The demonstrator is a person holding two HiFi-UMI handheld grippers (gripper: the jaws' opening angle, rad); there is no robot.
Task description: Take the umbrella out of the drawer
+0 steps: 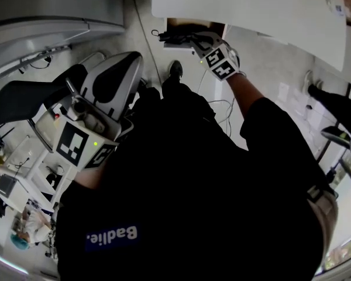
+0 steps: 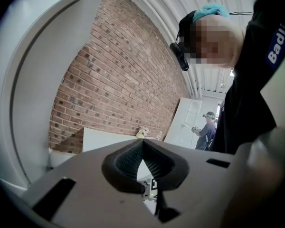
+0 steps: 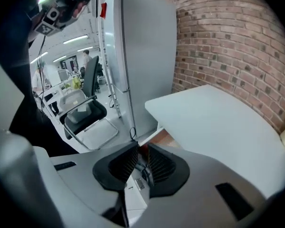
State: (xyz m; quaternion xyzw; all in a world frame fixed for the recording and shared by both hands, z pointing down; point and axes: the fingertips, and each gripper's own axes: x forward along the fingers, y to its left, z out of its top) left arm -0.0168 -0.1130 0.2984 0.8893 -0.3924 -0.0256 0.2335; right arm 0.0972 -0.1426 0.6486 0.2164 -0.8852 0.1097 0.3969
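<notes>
In the head view an open drawer with a wooden inside shows under the white table top. A dark thing, probably the umbrella, lies in it. My right gripper reaches down to the drawer's mouth. In the right gripper view its pads stand a narrow gap apart, and the dark rolled thing shows in that gap, beyond the tips. Whether they touch it I cannot tell. My left gripper hangs low at my left side, away from the drawer, its tips together on nothing.
A black office chair stands at the left, also seen as a chair behind the right gripper. A grey pillar and a brick wall border the table. Cables trail over the floor. Another person stands far off.
</notes>
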